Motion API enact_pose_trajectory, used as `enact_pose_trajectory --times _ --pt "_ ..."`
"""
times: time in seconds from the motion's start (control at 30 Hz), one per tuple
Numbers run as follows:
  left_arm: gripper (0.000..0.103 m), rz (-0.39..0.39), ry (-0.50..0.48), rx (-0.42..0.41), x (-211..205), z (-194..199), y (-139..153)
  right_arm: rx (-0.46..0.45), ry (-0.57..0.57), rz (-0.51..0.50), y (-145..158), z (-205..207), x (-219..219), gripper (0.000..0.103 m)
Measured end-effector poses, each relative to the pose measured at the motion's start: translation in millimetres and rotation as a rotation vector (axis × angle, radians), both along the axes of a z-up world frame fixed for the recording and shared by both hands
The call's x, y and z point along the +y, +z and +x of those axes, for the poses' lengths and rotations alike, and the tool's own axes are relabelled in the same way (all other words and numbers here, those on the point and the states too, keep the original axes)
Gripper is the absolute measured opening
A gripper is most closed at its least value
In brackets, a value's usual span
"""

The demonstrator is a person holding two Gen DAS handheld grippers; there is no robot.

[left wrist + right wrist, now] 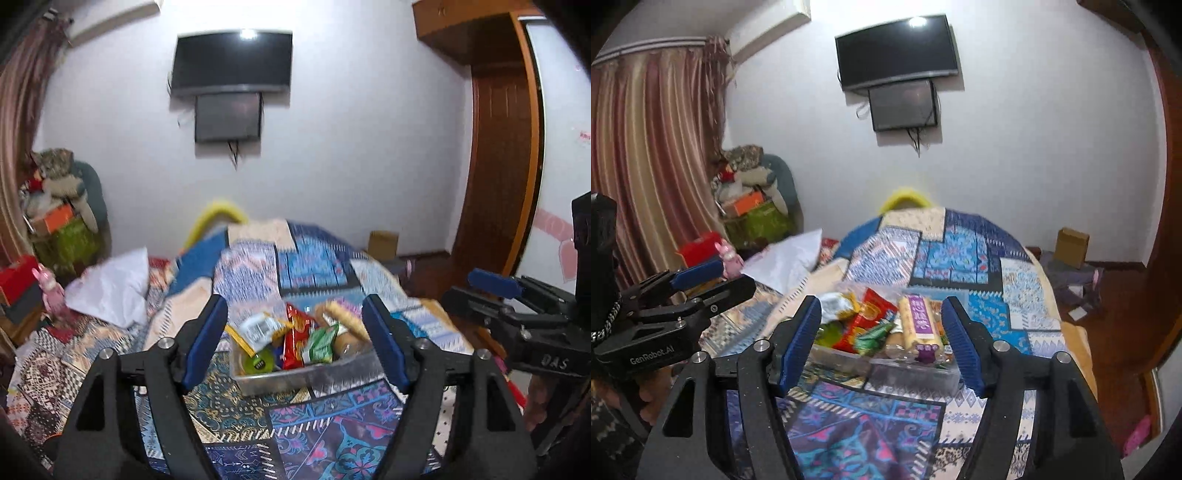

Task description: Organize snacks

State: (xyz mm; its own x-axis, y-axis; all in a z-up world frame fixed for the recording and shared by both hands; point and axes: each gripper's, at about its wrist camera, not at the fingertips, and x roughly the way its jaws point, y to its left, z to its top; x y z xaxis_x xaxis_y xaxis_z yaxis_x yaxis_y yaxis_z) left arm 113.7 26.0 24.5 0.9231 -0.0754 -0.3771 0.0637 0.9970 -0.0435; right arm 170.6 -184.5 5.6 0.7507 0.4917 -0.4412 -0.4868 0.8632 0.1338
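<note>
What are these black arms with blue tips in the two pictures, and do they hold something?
They are two hand-held grippers; a person carries one in each hand. Each picture comes from a camera on one gripper, looking forward along its fingers. The left gripper and the right gripper are both open and hold nothing. Ahead, on a bed with a patterned quilt, stands a clear plastic box filled with snack packets, among them a red packet and a long biscuit pack with a purple label. Each picture also shows the other gripper at its edge.
</note>
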Motion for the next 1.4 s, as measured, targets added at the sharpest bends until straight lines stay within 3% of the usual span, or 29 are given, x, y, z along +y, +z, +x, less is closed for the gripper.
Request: enact_pose_trajectory --times 0.1,0.13,0.3,1.4 --pt "0.095 -0.002 0.012 -0.049 -2.5 -19.9 9.4 -0.036 -0.007 0.026 9.9 -17.1 -2.9 0.088" --pt "0.097 0.002 0.025 -0.071 -3.6 -27.7 12.0 -0.047 -0.009 0.034 12.3 -22.8 -4.0 0.089" --pt "0.101 -0.017 0.041 -0.091 -3.7 -46.1 15.0 -0.074 -0.026 0.052 17.9 -42.3 -8.7 0.101" --pt "0.101 -0.040 0.047 -0.069 -3.2 -61.7 2.1 -0.088 -0.058 0.018 12.2 -69.3 -17.3 0.102"
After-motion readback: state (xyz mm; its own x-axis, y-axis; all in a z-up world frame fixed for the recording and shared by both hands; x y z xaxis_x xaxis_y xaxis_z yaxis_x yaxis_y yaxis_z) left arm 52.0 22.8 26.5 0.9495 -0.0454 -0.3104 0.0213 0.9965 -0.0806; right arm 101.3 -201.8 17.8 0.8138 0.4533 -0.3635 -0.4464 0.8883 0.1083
